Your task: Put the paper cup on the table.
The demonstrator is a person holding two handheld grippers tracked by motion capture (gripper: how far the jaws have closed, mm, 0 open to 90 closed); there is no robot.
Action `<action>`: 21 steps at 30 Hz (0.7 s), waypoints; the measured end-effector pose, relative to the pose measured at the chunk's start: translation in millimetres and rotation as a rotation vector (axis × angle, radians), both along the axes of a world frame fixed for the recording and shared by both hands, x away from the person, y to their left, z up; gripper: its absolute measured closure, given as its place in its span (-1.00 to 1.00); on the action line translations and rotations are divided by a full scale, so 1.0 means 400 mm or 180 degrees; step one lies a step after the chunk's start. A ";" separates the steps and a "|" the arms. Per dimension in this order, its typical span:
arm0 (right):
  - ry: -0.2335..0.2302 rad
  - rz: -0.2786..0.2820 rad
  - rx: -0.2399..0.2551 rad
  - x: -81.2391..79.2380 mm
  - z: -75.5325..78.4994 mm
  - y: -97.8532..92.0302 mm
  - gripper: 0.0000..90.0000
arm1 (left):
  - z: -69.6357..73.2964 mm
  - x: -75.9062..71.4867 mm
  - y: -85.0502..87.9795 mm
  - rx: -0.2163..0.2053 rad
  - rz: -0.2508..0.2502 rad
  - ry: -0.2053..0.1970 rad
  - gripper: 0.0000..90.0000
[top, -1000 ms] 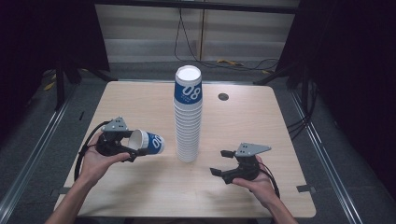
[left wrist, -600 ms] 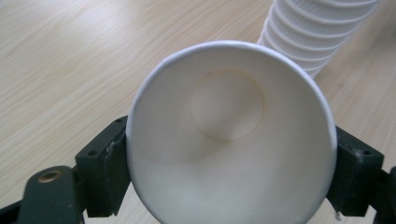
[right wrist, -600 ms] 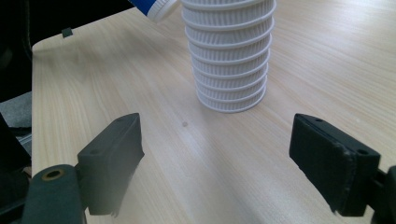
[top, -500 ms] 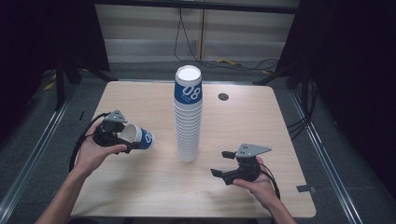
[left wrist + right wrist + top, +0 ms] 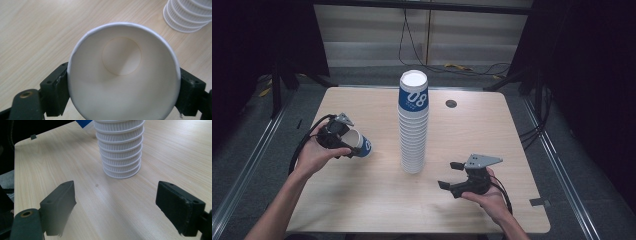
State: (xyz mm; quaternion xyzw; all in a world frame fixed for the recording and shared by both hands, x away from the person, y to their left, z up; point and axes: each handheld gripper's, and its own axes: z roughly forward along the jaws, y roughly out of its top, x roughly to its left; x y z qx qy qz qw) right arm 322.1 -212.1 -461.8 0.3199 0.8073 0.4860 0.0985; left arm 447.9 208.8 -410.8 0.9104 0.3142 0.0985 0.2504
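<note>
Left hand-held gripper [image 5: 343,142] clamping sideways paper cup [image 5: 358,144]; right hand-held gripper [image 5: 451,176] low, agape.

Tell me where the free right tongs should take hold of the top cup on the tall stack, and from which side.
Grip the top blue-and-white paper cup across its printed blue wall, just under the rim, coming level from the right, where the open right tongs wait. The tall stack of white paper cups looks tippy, so lift straight up.

Matt paper cup [image 5: 123,72], pale wood-grain table [image 5: 362,200]
</note>
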 end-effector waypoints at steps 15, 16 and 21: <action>-0.0020 0.0001 0.0009 -0.003 0.001 -0.002 -0.66 | -0.023 0.028 -0.046 0.0610 -0.0151 0.0241 -0.66; -0.0002 -0.0003 0.0031 -0.002 0.000 -0.001 -0.66 | -0.022 0.030 -0.047 0.0621 -0.0148 0.0250 -0.66; -0.0005 0.0024 0.0029 -0.002 -0.001 0.002 -0.67 | -0.026 0.041 -0.059 0.0637 -0.0148 0.0226 -0.67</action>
